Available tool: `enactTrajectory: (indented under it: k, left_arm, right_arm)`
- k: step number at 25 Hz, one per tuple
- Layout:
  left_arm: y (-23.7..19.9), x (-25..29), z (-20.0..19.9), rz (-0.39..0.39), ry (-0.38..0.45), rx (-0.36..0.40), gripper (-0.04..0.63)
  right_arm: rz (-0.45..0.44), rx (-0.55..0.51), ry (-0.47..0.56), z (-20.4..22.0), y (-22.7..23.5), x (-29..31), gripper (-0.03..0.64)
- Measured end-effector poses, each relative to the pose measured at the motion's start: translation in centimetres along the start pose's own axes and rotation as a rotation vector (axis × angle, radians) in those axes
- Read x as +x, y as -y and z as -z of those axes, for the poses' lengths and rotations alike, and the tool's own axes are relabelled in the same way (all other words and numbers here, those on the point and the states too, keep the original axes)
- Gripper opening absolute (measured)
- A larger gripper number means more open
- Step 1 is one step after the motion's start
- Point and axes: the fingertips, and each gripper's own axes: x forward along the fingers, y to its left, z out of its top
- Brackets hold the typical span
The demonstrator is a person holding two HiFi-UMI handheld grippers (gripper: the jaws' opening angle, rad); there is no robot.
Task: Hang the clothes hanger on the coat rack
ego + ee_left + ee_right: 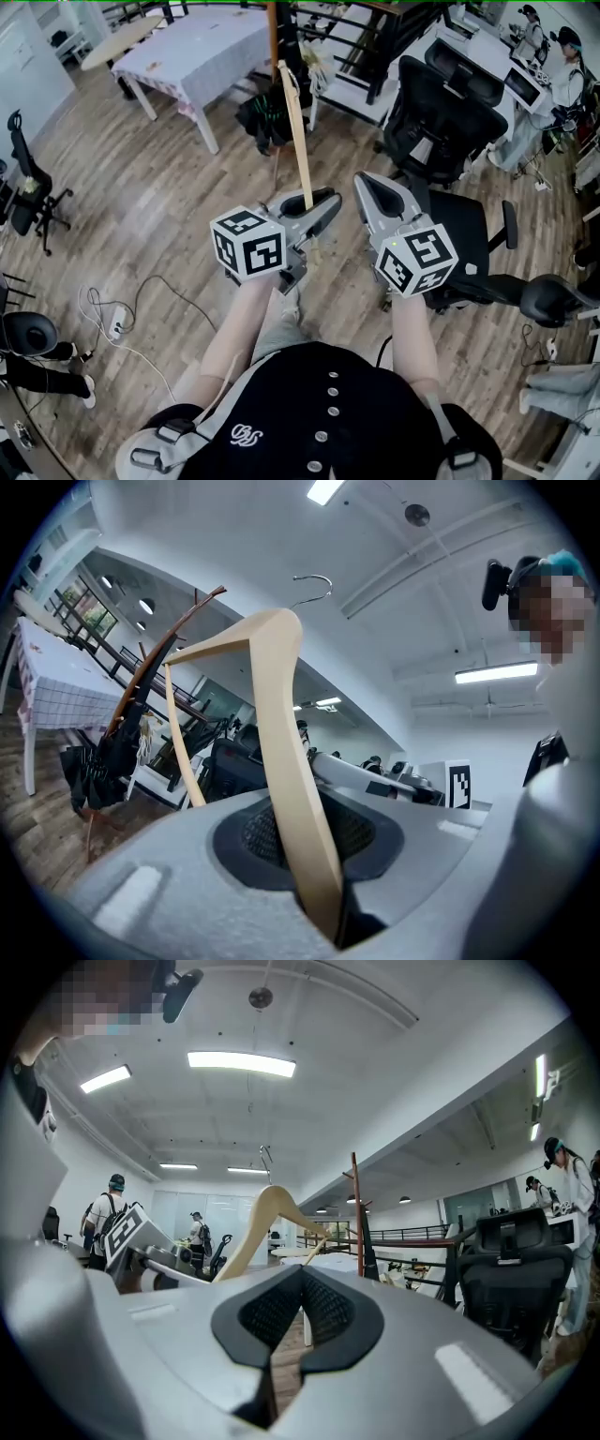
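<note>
One clothes hanger (298,122) clamped in left hand-held gripper (325,201), right hand-held gripper (367,185) closed, empty, one coat rack (354,1206) ahead.

Bright, even light from ceiling strips (241,1063); gripper views bend toward dark rounded edges.

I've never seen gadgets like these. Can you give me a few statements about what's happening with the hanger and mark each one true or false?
1. The left gripper is clamped on a wooden hanger. True.
2. The right gripper grips the hanger too. False: its jaws are together with nothing between them.
3. The hanger hangs on the coat rack. False: it is in the left gripper, apart from the rack.
4. A black office chair stands ahead on the person's right. True.
5. The hanger has a metal hook. True.
</note>
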Motion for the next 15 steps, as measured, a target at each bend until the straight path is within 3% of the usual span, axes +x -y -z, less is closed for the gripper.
enactTrajectory:
  k: [15]
  left_arm:
    - [-14.0,3.7,-7.9,0.02,-0.025,0.036,0.069]
  right_arm:
    - [0.049,0.021,0.012,-0.5,5.8,16.6,-0.002]
